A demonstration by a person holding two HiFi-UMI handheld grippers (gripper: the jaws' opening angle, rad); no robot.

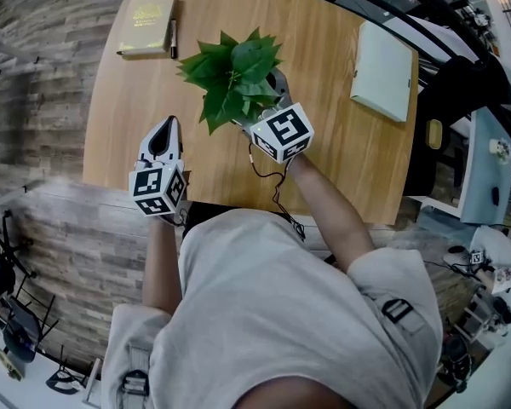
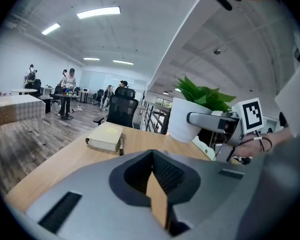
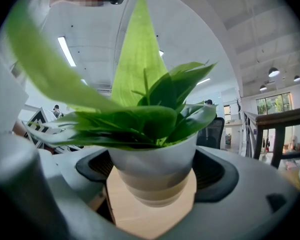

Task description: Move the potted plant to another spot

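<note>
The potted plant (image 1: 234, 75), broad green leaves in a white pot (image 3: 152, 171), stands near the middle of the round wooden table (image 1: 341, 156). My right gripper (image 1: 266, 96) reaches under the leaves, and its jaws press on both sides of the pot. In the left gripper view the same pot (image 2: 182, 121) shows at the right with one grey jaw across it. My left gripper (image 1: 166, 133) hovers over the table's near left part, apart from the plant, jaws together with nothing in them. The leaves hide the pot in the head view.
A tan book (image 1: 147, 24) with a dark pen (image 1: 173, 38) beside it lies at the table's far left. A pale closed notebook (image 1: 383, 71) lies at the far right. A black office chair (image 2: 121, 109) stands beyond the table. Railings and desks lie to the right.
</note>
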